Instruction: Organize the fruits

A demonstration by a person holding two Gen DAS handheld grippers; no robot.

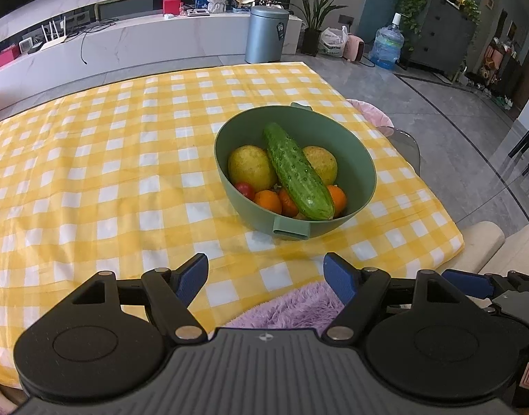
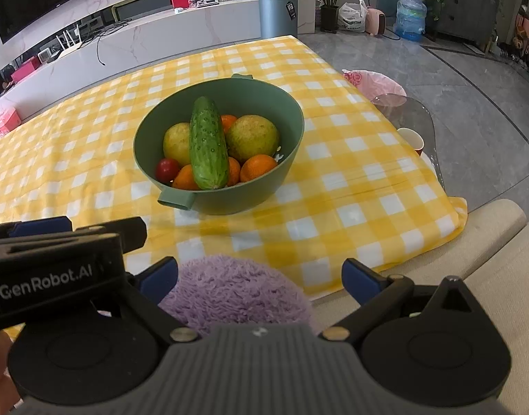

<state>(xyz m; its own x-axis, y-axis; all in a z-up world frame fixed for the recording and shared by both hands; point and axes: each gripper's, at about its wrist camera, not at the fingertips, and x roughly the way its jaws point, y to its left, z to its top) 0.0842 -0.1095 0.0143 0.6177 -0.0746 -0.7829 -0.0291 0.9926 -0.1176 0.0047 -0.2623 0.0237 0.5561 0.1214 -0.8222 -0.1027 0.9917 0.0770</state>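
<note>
while cucumber (image 2: 208, 145) tops bowl (image 2: 292, 117), cushion (image 2: 236, 294) intervenes.

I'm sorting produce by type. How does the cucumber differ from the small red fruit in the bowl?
The cucumber is long, green and bumpy; the red fruit is small, round and smooth. The cucumber lies on top across the pile, while the red fruit sits low against the green bowl wall, partly hidden. Both rest inside the same bowl, untouched by either gripper.

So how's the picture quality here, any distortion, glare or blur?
Left wrist view: fisheye bends the table edge; sharp on the green bowl. Right wrist view: same curving, glare on the floor, soft shadow under the bowl, no real blur.
</note>
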